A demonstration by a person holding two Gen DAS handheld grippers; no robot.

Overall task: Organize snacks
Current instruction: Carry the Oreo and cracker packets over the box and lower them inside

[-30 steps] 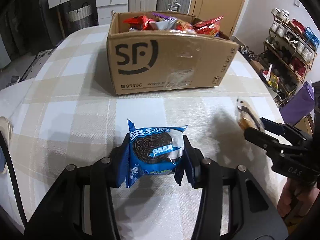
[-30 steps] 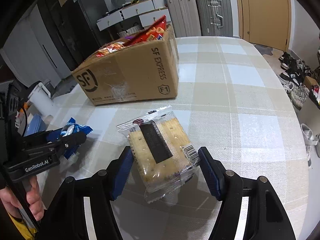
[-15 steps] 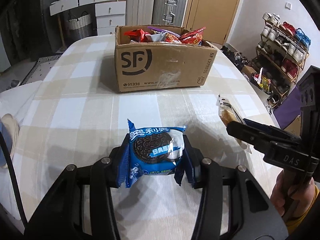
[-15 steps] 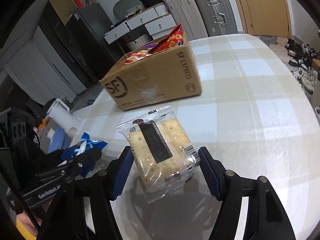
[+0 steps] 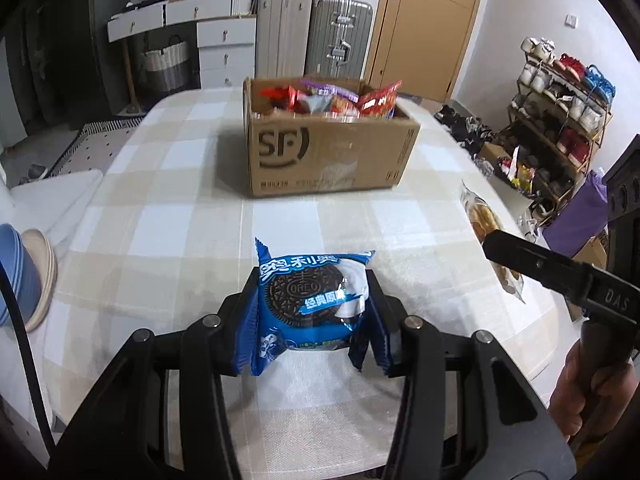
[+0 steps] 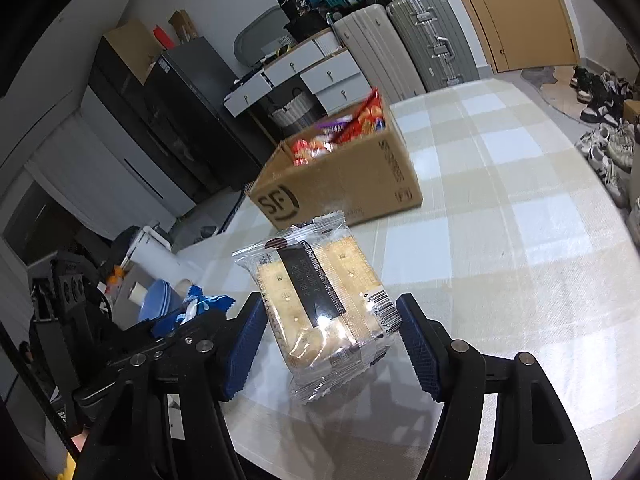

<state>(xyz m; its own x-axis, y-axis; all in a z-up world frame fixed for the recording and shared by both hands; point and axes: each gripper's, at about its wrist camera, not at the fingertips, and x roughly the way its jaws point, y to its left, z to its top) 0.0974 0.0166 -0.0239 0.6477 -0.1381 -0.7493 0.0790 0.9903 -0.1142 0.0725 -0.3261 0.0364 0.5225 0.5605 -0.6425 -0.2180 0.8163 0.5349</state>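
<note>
While both packs stay gripped, the cardboard box (image 5: 328, 148) at 12 o'clock now looks farther away than a second ago. The left gripper (image 5: 312, 312) jaws hold the Oreo pack (image 5: 312, 300) and the right gripper (image 6: 330, 340) jaws the cracker pack (image 6: 320, 304), both raised clear of the desk (image 5: 168, 240), probably for carrying to the box.

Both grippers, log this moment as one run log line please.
left gripper: shut on Oreo pack | right gripper: shut on cracker pack | both packs off table | snack box: ahead

"SF" on the cardboard box (image 5: 328, 152), "OREO" on the blue packet (image 5: 312, 300), "DAS" on the gripper arm (image 5: 616, 302).
</note>
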